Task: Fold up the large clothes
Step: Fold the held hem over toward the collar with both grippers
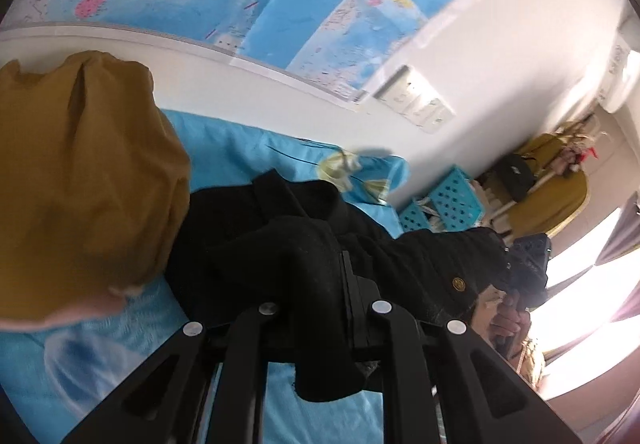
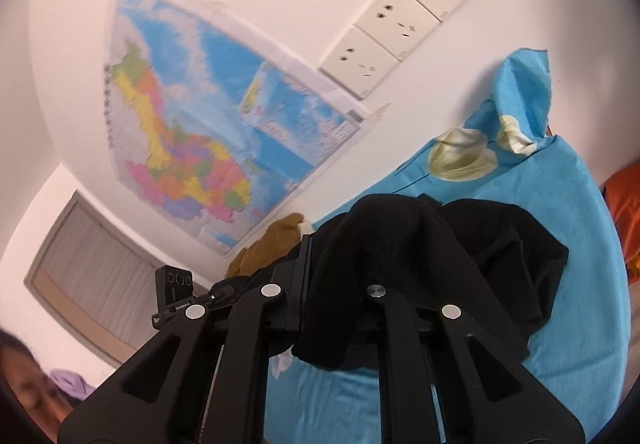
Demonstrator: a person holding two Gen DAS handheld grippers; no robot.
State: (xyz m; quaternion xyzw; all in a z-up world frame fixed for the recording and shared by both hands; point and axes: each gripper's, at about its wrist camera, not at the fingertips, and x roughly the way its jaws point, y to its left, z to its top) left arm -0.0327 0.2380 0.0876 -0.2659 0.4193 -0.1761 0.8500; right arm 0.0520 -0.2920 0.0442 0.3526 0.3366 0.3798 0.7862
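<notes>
A large black garment [image 1: 288, 212] with a brass button [image 1: 457, 284] is lifted off the blue bed sheet [image 1: 240, 152]. My left gripper [image 1: 324, 268] is shut on a bunched fold of it, and the cloth covers the fingertips. The garment stretches right to the other gripper [image 1: 528, 256], which a hand [image 1: 508, 320] holds. In the right wrist view the black garment [image 2: 400, 236] drapes over my right gripper [image 2: 340, 248], which is shut on it. Its loose end hangs down onto the sheet [image 2: 560, 196]. The left gripper's camera [image 2: 174, 282] shows at the left.
A mustard-yellow cloth [image 1: 80, 172] lies bunched on the bed at the left, also seen as the yellow cloth [image 2: 276, 240] by the wall. A map [image 2: 192, 132] and wall sockets [image 2: 396, 20] are on the white wall. Blue baskets [image 1: 452, 200] stand beyond the bed, an orange pillow [image 2: 624, 204] at the right.
</notes>
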